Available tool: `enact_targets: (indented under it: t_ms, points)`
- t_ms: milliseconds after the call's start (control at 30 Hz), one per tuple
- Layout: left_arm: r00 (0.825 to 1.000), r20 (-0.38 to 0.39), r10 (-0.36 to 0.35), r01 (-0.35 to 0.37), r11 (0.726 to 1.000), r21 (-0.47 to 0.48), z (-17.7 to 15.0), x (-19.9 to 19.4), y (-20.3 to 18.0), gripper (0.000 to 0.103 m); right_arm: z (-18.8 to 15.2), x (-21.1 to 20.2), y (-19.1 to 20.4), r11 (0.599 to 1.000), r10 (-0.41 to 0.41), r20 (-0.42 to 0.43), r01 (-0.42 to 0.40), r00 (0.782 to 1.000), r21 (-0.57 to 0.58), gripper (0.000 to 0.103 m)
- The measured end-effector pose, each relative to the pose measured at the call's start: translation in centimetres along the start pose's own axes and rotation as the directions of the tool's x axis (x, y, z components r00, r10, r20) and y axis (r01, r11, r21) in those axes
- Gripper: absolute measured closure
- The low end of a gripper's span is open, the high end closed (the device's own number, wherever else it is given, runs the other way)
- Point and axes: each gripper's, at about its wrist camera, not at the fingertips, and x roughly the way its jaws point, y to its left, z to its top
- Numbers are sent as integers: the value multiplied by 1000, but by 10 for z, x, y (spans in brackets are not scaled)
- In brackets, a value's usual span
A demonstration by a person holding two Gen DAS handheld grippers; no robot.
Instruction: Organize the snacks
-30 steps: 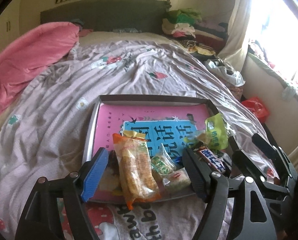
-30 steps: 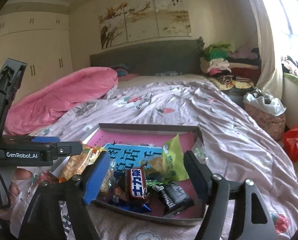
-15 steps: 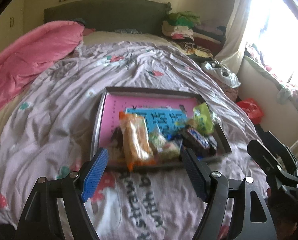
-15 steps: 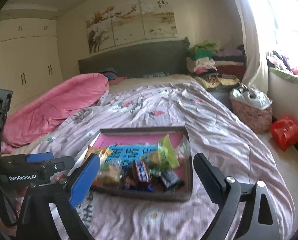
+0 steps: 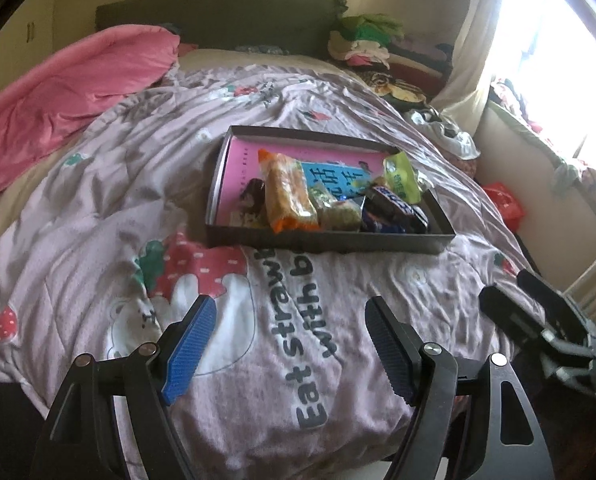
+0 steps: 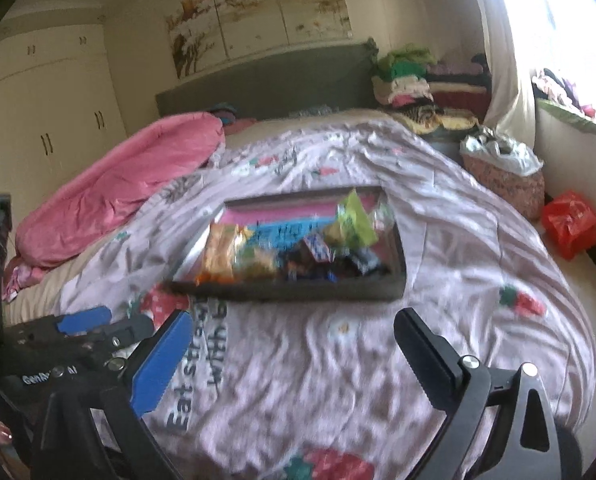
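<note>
Both grippers, left gripper (image 5: 288,350) and right gripper (image 6: 294,354), have withdrawn from the snack tray (image 5: 321,242) toward the bed's foot edge; the right fingers have just been opening, both pairs wide and empty, so sorting appears finished.

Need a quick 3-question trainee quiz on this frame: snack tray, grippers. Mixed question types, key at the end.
1. True or false: the left gripper is holding a snack.
2. Where do the snacks lie? A) loose on the quilt B) in the dark tray C) on the floor
3. Which snack lies nearest the tray's left wall, apart from the small dark packet?

Key:
1. False; both it and the right gripper are open and empty.
2. B
3. The orange packet.
</note>
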Motion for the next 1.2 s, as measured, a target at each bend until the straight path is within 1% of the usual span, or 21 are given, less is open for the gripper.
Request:
enact_targets:
  t_ms: [33, 333, 567, 767, 967, 1200]
  points:
    - [1000, -5, -4, 4, 1000, -2, -1, 1, 0, 25, -4, 2, -1, 1000, -4, -20, 4, 1000, 1, 2]
    - [1000, -17, -2, 1, 1000, -22, -7, 8, 3, 25, -17, 13, -6, 1000, -13, -66, 13, 998, 4, 2]
    - [999, -30, -13, 13, 1000, -26, -8, 11, 3, 25, -19, 17, -5, 1000, -9, -75, 9, 997, -4, 2]
    - [1000, -24, -12, 11, 999, -30, -8, 11, 3, 25, -20, 18, -6, 1000, -6, -77, 7, 997, 4, 2]
    - [999, -42, -12, 11, 1000, -23, -8, 12, 2, 25, -19, 18, -7, 1000, -9, -78, 9, 997, 4, 2]
    - [999, -45, -11, 10, 1000, -23, -9, 13, 2, 25, -20, 20, -9, 1000, -8, -87, 9, 996, 7, 2]
